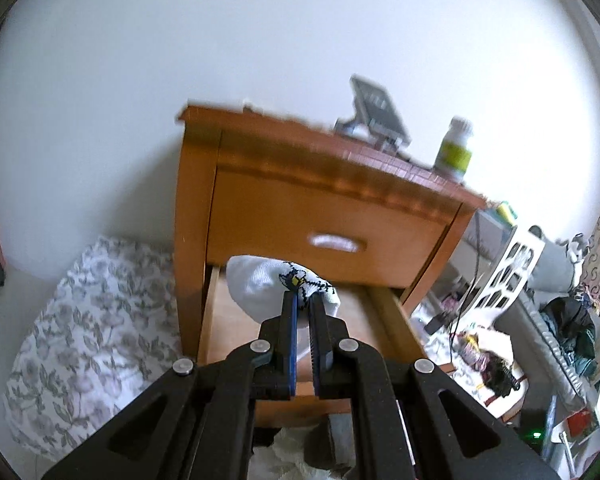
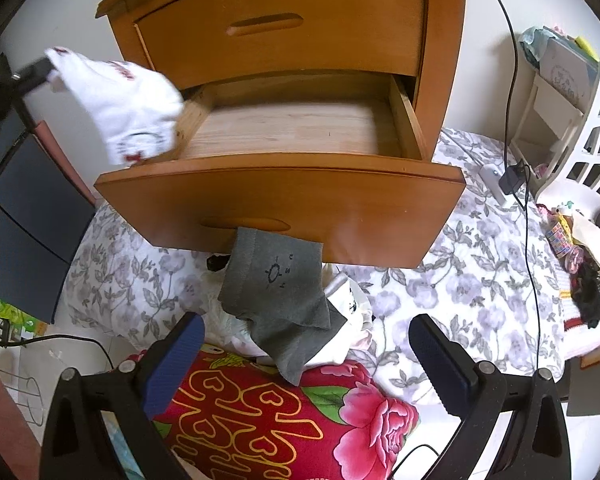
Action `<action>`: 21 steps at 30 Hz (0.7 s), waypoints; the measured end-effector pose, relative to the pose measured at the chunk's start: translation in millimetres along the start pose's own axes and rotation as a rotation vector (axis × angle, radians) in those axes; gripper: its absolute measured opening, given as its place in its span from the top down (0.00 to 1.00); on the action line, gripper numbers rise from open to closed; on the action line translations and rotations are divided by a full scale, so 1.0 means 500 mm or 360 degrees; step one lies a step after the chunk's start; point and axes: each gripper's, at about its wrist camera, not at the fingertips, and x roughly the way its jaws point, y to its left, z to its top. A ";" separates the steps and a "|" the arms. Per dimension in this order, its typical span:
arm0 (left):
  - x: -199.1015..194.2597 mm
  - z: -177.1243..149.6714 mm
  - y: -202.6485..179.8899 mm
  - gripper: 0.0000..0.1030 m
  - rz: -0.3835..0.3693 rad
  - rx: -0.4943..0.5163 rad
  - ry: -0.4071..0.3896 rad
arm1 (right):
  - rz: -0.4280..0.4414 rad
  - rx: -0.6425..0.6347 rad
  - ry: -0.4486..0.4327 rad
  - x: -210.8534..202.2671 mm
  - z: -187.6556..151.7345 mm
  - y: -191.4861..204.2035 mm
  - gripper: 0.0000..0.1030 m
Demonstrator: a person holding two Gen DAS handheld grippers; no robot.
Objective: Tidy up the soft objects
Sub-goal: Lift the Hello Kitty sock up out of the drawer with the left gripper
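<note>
one white sock (image 1: 272, 286) pinched in the left gripper (image 1: 304, 300) by the near-left corner of the one open drawer (image 2: 300, 128), right gripper (image 2: 306, 350) spread wide and empty above one gray sock (image 2: 284, 292) lying on the pile below it

Hidden, cut and blurred parts in both wrist views

In the left wrist view the nightstand (image 1: 300, 184) and the phone on a stand (image 1: 376, 110) on its top are smeared by motion, and the label of the bottle (image 1: 454, 150) cannot be read; the white sock (image 1: 268, 288) covers part of the open drawer (image 1: 236, 320), and its print is too small to make out. In the right wrist view the white sock (image 2: 132, 108) is blurred, the left gripper (image 2: 36, 70) holding it is mostly cut by the left edge, and the grey sock (image 2: 276, 296) hides the pile under it.
</note>
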 end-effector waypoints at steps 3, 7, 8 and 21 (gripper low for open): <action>-0.037 0.010 -0.007 0.95 -0.0034 0.0021 -0.0064 | 0.0003 -0.0004 -0.0006 -0.003 0.000 0.002 0.00; -0.071 0.013 -0.014 0.95 -0.0081 0.0036 -0.0104 | 0.0003 -0.0003 -0.0016 -0.010 -0.003 0.004 0.00; -0.080 0.014 -0.017 0.95 -0.0093 0.0041 -0.0107 | 0.0003 -0.0002 -0.0019 -0.011 -0.003 0.004 0.00; -0.074 -0.039 -0.044 0.95 -0.0125 0.0097 0.0057 | 0.0011 0.0010 -0.0061 -0.036 -0.017 0.004 0.00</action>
